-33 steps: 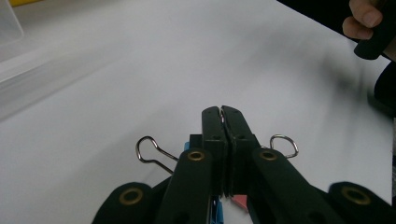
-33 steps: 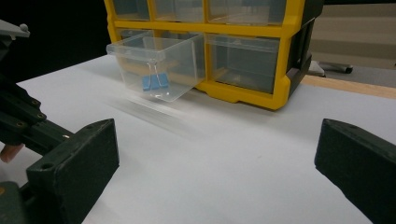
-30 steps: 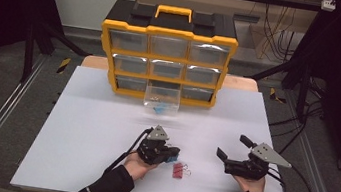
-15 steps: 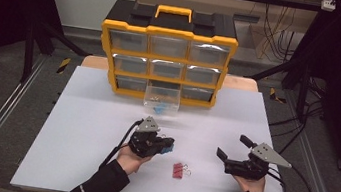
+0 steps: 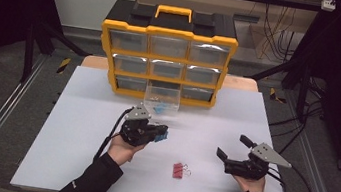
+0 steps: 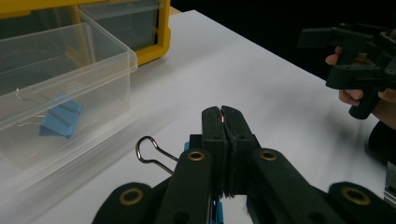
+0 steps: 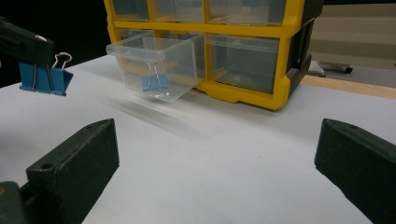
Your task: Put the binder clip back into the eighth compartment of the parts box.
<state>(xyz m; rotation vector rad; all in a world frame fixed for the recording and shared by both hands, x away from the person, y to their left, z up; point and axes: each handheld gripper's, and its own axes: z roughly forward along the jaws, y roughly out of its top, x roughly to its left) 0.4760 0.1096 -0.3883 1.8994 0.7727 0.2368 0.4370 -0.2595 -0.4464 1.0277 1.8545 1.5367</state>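
My left gripper (image 5: 157, 133) hovers above the white table (image 5: 77, 133), shut on a blue binder clip (image 5: 163, 135). In the left gripper view its jaws (image 6: 222, 114) are pressed together, with the clip's wire handle (image 6: 149, 151) sticking out to the left. The held clip (image 7: 44, 79) hangs at the top left of the right gripper view. A clear drawer (image 5: 162, 100) stands on the table just beyond, with a blue clip (image 6: 60, 119) inside. A red binder clip (image 5: 178, 170) lies on the table between the hands. My right gripper (image 5: 232, 146) rests at the right, open and holding nothing (image 7: 217, 158).
A yellow organizer (image 5: 166, 55) with several clear drawers stands at the back of the table; the clear drawer sits in front of its bottom middle slot. Cables trail from both grippers. Dark frame rails run along the table's left and right sides.
My left gripper has risen with the blue clip and moved away from the red clip toward the clear drawer. The red clip stays on the table. My right gripper has kept still.
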